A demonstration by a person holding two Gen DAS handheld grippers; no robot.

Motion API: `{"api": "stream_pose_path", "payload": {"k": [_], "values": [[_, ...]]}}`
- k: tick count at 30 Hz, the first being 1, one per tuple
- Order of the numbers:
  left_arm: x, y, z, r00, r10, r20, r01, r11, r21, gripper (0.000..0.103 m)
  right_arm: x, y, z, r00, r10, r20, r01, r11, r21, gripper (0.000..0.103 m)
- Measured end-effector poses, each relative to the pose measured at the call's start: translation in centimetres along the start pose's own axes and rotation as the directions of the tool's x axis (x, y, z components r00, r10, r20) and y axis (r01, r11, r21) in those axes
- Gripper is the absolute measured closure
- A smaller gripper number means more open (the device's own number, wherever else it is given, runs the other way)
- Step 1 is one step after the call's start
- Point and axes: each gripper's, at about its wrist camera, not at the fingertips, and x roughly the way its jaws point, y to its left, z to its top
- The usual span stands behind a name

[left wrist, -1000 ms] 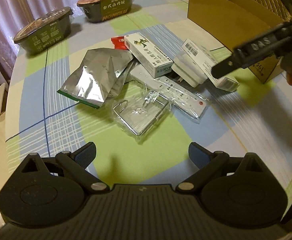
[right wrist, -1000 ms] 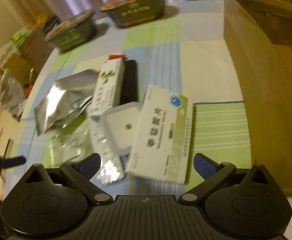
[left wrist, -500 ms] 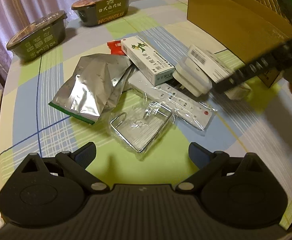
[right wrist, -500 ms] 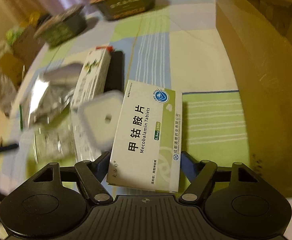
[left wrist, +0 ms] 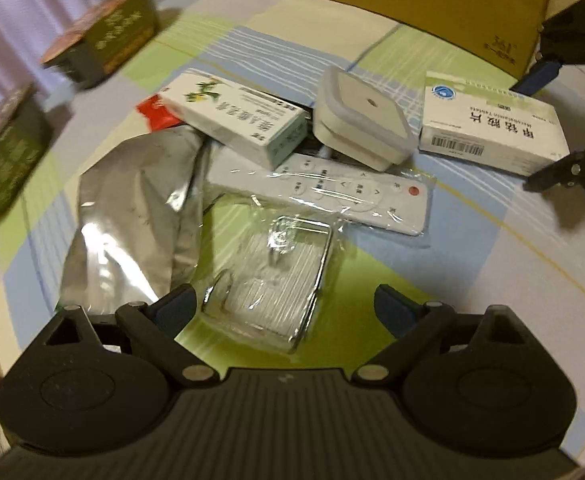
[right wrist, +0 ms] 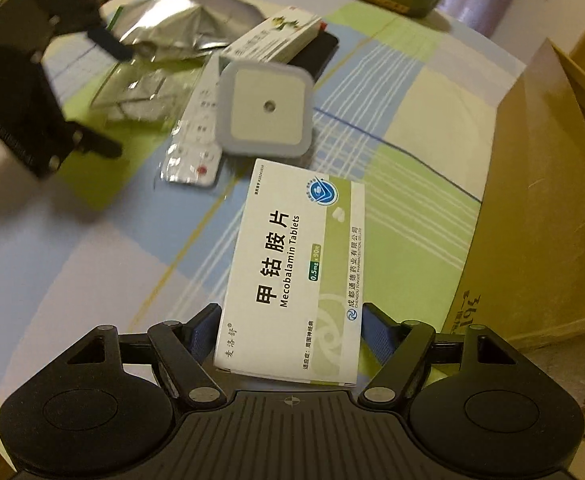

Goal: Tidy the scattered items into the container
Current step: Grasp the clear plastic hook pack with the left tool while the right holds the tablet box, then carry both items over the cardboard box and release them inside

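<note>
Right wrist view: the right gripper [right wrist: 290,330] has its blue-padded fingers [right wrist: 202,336] closed against the two long sides of the Mecobalamin tablet box [right wrist: 296,272], which points away from the camera above the checked tablecloth [right wrist: 112,264]. Just beyond the box's far end lies the square white night light [right wrist: 266,110], resting partly on the wrapped white remote [right wrist: 196,148]. To the right stands the cardboard box [right wrist: 532,220], its brown wall just beside the held tablet box. Left wrist view: the left gripper [left wrist: 284,306] hangs with its jaws spread wide and nothing between them, directly over the metal hook rack in clear wrap [left wrist: 276,280]. A silver foil pouch [left wrist: 132,208] lies to the left of the rack, touching it. Farther on, a green-and-white medicine box [left wrist: 236,120] rests on the remote and a red packet [left wrist: 156,110]. Two dark instant-noodle bowls [left wrist: 104,36] sit at the far left, well apart from the pile.
</note>
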Motion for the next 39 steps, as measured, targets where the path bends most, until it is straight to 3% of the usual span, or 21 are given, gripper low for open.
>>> {"api": "stream_pose_path", "payload": {"k": [6, 11, 13, 14, 19, 22, 25, 26, 27, 30, 32, 39], "values": [[-1.2, -1.0, -0.4, 1.0, -0.015, -0.018, 0.015, 1.0, 0.01, 0.039, 0.5, 0.0, 0.2, 1.0, 0.03, 0.007, -0.03, 1.0, 0.005, 0.026], [-2.9, -3.1, -1.7, 0.999, -0.042, -0.015, 0.042, 0.999, 0.008, 0.039, -0.1, 0.8, 0.0, 0.999, 0.043, 0.012, -0.042, 0.999, -0.01, 0.026], [-3.2, -3.0, -1.8, 0.999, -0.032, 0.003, 0.032, 0.999, -0.037, 0.029, -0.3, 0.9, -0.2, 0.999, 0.042, 0.023, -0.041, 0.999, -0.016, 0.022], [-3.2, -2.7, -1.8, 1.0, -0.027, 0.013, 0.028, 0.997, -0.071, 0.021, -0.5, 0.9, -0.3, 0.999, 0.041, 0.031, -0.04, 0.999, -0.018, 0.012], [-2.0, -1.3, -0.8, 0.999, -0.031, 0.011, 0.033, 0.982, -0.186, 0.02, -0.7, 0.7, -0.5, 0.997, 0.038, 0.065, -0.037, 0.999, -0.019, 0.01], [-1.0, -1.0, -0.5, 0.999, -0.034, -0.003, 0.033, 0.982, -0.184, 0.02, -0.6, 0.3, -0.4, 0.996, 0.049, 0.075, -0.05, 0.999, 0.016, 0.01], [-0.6, -1.0, -0.6, 0.999, -0.026, -0.019, 0.023, 0.987, -0.158, 0.029, -0.4, 0.0, -0.2, 0.995, 0.06, 0.075, -0.064, 0.997, 0.048, 0.01], [-0.7, -1.0, -0.7, 1.0, -0.022, -0.015, 0.019, 0.988, -0.15, 0.034, -0.3, -0.1, -0.1, 0.995, 0.063, 0.076, -0.067, 0.996, 0.055, 0.01], [-0.9, -1.0, -0.8, 1.0, -0.02, -0.015, 0.017, 0.989, -0.15, 0.046, -0.2, -0.1, 0.0, 0.995, 0.066, 0.075, -0.07, 0.996, 0.06, 0.01], [-1.6, -1.0, -1.0, 1.0, -0.028, -0.014, 0.025, 0.988, -0.155, 0.052, 0.0, -0.1, 0.1, 0.995, 0.08, 0.068, -0.085, 0.993, 0.082, 0.01], [-2.1, -1.5, -1.3, 0.999, -0.04, -0.014, 0.038, 0.989, -0.141, 0.053, 0.1, -0.1, 0.2, 0.995, 0.082, 0.064, -0.088, 0.992, 0.089, 0.029], [-4.2, -4.3, -2.5, 0.997, -0.071, -0.006, 0.069, 0.986, -0.153, 0.053, -0.9, 0.1, -0.4, 0.996, 0.068, 0.064, -0.074, 0.992, 0.099, 0.03]]}}
